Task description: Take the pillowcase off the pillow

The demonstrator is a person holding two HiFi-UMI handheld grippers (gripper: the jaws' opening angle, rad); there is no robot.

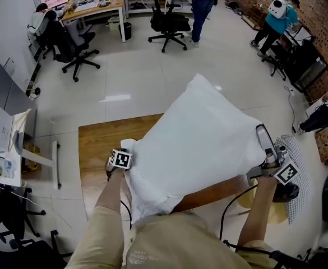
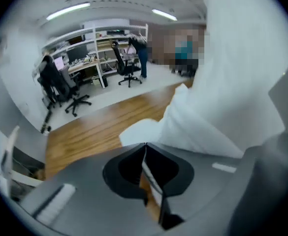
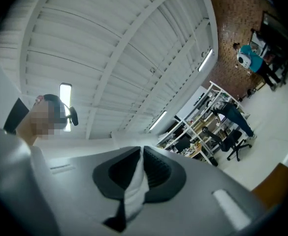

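Left tool [image 2: 144, 146] first: its jaws are pressed together, tip to tip, aimed down toward the wooden tabletop [image 1: 99, 144]. A loose white flap [image 2: 140, 132] of the pillowcase [image 1: 152, 192] lies right at those tips. Whether a sliver of hem is pinched there I cannot tell, since the fabric seems to begin just past them. In the head view this tool sits at the near left corner of the bundle, against the wrinkled, slack end of the case close to the person. In the middle, the pillow [image 1: 208, 128] is held up in the air above the tabletop, tilted so its far corner points away from the person. It is wrapped in white on every side that shows, and no bare pillow is visible anywhere. On the right, the right tool [image 3: 143, 149] is clenched on the pillowcase, a strip of which runs down between its pads. It points up toward the ceiling and grips the pillow's right edge. Judging by this, the job is barely begun: the case is still fully on, and only the holds are in place. Nearly everything remains: opening the slack end, holding the filling back, and drawing the case off along its length until the two come apart.
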